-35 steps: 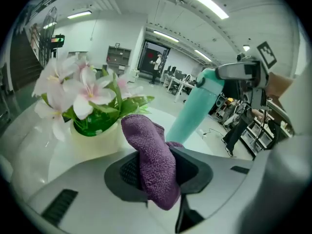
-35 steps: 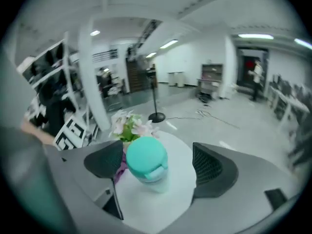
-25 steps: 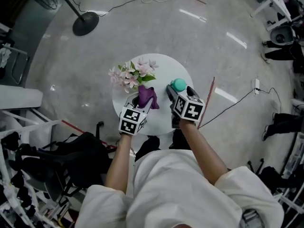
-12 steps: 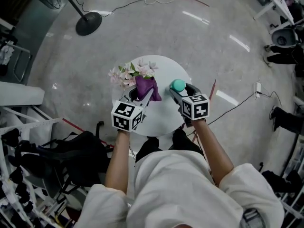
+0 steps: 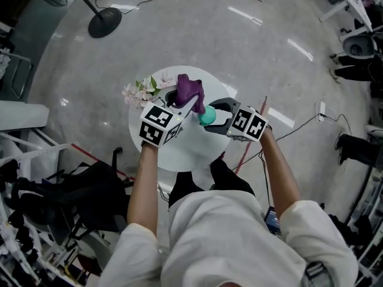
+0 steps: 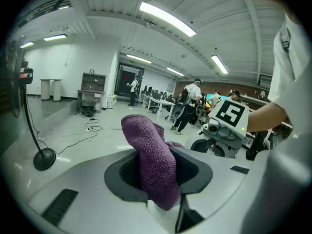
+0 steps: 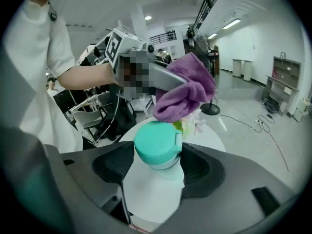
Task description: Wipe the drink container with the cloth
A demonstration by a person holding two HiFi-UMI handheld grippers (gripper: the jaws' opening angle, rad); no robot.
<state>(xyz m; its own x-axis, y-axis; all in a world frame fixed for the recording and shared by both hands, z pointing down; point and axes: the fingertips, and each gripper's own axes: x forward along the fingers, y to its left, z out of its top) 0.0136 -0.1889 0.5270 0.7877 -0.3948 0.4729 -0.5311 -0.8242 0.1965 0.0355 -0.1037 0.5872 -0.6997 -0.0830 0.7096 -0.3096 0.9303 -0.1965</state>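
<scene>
The right tongs (image 7: 158, 168), whose jaws have just been closing, clamp the body of the bottle (image 7: 157, 146). They hold it above the round table (image 5: 170, 153) near the middle of the head view, its long axis running out along the jaws so the teal cap points to the upper left. The left tongs (image 6: 158, 172) are pinched tight on the purple cloth (image 6: 148, 150). Its free end hangs just to the upper left of that cap, so a short move down and right should bring them together, though I cannot tell whether they already touch.
</scene>
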